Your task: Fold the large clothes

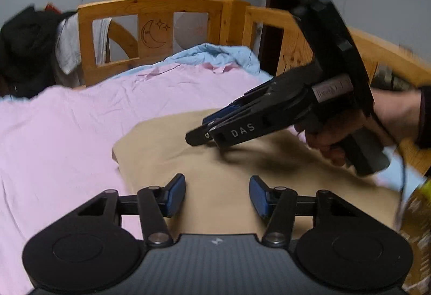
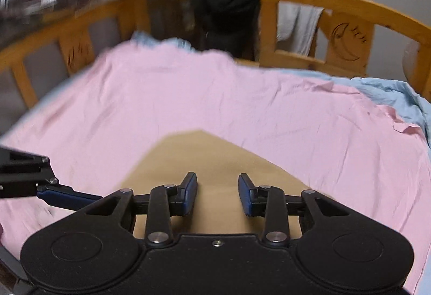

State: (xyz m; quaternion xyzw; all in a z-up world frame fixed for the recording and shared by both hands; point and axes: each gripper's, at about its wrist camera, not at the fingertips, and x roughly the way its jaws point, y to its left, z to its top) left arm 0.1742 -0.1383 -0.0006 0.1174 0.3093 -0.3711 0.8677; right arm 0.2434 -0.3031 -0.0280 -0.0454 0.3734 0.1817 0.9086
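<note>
Both grippers, left [image 1: 217, 194] and right [image 2: 217, 192], hover spread, gripping nothing, over the folded tan garment [image 1: 221, 157] (pink sheet [image 2: 188, 95] beneath).

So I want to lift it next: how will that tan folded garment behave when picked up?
The tan folded garment likely droops and unfolds from one pinch, since it lies limp and flat on the pink sheet. Probably light, thin cloth. Pushed, it may bunch instead of sliding.

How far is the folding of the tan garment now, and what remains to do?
Done: the tan garment lies flat in a compact folded shape on the pink sheet. In hand: nothing; the left gripper and right gripper both stand open above it. Left: perhaps one more fold or smoothing.
</note>
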